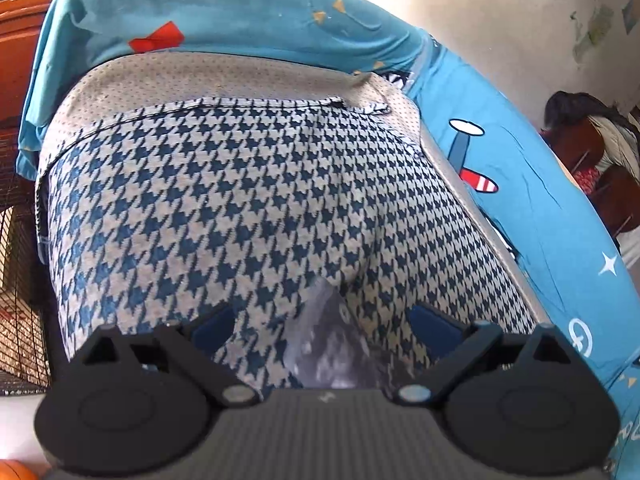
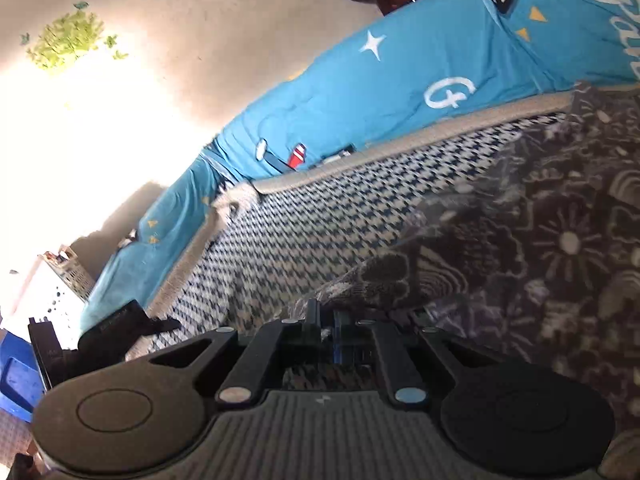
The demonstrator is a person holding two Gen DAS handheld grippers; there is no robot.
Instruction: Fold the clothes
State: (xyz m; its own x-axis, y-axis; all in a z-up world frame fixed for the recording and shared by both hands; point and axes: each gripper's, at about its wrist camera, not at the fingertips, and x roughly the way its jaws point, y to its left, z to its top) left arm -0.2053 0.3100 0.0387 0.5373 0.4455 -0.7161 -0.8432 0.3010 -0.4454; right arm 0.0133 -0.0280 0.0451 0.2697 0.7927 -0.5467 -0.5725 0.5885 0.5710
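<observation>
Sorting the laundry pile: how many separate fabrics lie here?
3: the blue sheet at the bottom, the houndstooth cloth on it, the dark patterned garment in the right claw. More may be hidden.

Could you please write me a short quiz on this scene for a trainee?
1. True or false: the left gripper is shut.
2. Which pattern does the mat on the blue sheet show? A stripes; B houndstooth; C plain.
3. Fill in: the right gripper is shut on the ___ patterned cloth.
Key: 1 false, its fingers stand wide apart; 2 B; 3 dark.
</observation>
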